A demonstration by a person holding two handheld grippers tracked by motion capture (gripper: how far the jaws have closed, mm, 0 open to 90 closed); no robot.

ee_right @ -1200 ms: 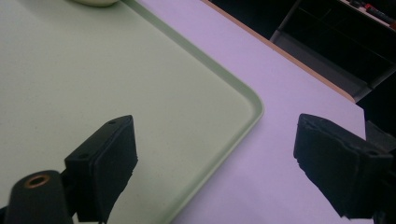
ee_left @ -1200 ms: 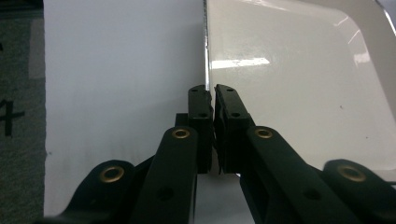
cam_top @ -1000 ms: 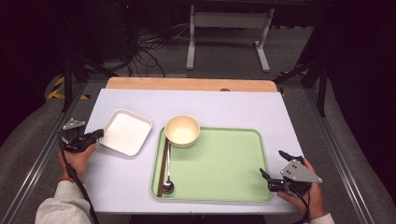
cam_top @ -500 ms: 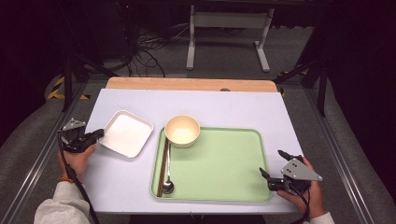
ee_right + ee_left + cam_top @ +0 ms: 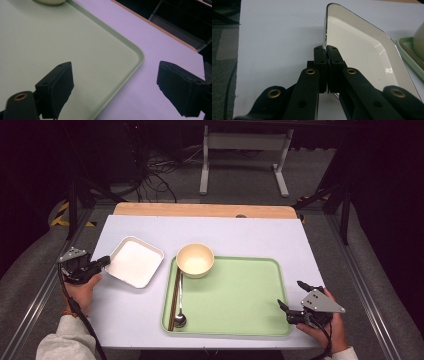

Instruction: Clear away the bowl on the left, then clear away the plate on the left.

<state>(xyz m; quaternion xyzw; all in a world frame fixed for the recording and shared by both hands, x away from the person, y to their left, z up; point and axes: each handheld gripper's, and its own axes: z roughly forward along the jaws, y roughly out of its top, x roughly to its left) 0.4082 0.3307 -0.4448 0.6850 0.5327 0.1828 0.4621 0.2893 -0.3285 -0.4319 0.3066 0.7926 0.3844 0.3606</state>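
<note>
left gripper lies low & level at table's left edge, clamped on rim of white dish beside green tray; right gripper gapes wide, empty, over tray's near right corner.

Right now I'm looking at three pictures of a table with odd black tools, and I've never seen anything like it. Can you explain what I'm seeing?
A person sits at a table and holds a hand tool with a two-jaw claw in each hand. One picture comes from a camera above, looking down. The other two come from small cameras riding on the tools, looking along their black jaws.

On the table lie a white square dish and a green tray. The tray carries a cream bowl, a spoon and brown chopsticks.

The left claw is shut on the rim of the white dish, pinching its near edge. The right claw is open and holds nothing; it sits over the tray's near right corner, one jaw above the tray and one above the table.
</note>
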